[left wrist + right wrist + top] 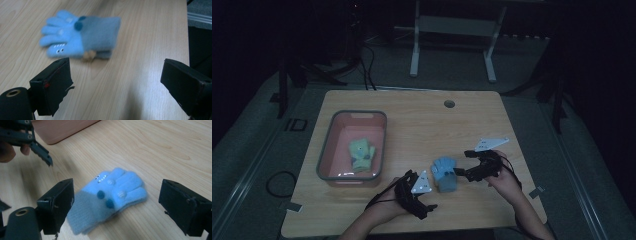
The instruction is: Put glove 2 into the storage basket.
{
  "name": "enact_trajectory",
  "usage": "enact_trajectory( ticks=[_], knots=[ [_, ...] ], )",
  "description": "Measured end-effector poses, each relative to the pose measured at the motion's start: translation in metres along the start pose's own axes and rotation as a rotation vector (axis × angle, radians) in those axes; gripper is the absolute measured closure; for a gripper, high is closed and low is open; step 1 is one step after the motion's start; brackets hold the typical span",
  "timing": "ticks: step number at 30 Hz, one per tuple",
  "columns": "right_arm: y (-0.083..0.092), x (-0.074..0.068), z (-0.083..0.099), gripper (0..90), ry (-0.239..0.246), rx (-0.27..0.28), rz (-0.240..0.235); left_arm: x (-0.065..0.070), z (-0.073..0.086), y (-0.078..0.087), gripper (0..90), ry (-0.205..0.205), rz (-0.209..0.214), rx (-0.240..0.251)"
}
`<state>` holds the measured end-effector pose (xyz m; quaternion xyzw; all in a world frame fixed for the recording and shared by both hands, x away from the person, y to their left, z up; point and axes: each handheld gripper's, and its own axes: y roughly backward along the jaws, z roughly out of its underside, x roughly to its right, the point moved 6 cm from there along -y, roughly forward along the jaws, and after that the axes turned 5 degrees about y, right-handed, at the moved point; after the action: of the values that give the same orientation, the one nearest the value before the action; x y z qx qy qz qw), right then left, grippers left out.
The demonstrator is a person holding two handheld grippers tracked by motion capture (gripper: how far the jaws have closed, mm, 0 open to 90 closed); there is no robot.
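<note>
Blue gloves (110,198) lie blurred, cuff partly hidden behind right claw (116,206).

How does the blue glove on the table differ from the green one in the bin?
The blue glove lies on the bare table between the grippers; the green glove lies inside the pink bin. Blue sits near the person, green farther left. Both appear folded flat and lie free of either gripper.

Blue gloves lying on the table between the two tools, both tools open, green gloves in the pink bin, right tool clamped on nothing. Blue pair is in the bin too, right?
No. The blue gloves lie on the table, outside the bin, as the high view shows. The rest holds: green gloves in the bin, left tool and right tool open and empty.
</note>
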<state>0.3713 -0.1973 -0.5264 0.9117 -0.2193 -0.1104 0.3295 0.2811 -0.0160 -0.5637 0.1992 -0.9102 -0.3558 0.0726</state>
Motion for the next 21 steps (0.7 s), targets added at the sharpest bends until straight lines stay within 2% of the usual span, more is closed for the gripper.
enact_trajectory(
  ticks=[4, 8, 10, 15, 17, 18, 21],
  knots=[
    [0.0, 0.003, -0.002, 12.0, -0.022, 0.012, 0.002, -0.001, -0.009, -0.005, 10.1, -0.015, 0.004, 0.004],
    [-0.004, 0.006, -0.003, 13.0, -0.016, 0.009, 0.018, -0.001, -0.019, -0.009, 10.5, -0.04, 0.016, -0.001],
    [-0.008, 0.009, -0.003, 15.7, -0.009, -0.004, 0.028, -0.002, -0.025, -0.011, 11.5, -0.059, 0.012, 0.011],
    [-0.021, 0.015, -0.005, 29.3, 0.014, -0.049, 0.04, 0.0, -0.037, -0.016, 16.9, -0.094, 0.032, 0.027],
    [-0.028, 0.019, -0.005, 35.5, 0.0, -0.062, 0.038, 0.001, -0.039, -0.022, 20.1, -0.107, 0.052, 0.021],
    [-0.032, 0.021, -0.006, 35.7, -0.009, -0.068, 0.052, 0.001, -0.039, -0.025, 21.7, -0.113, 0.053, 0.022],
    [-0.042, 0.025, -0.006, 36.5, -0.046, -0.073, 0.025, -0.001, -0.039, -0.034, 25.1, -0.141, 0.042, 0.008]
  ],
)
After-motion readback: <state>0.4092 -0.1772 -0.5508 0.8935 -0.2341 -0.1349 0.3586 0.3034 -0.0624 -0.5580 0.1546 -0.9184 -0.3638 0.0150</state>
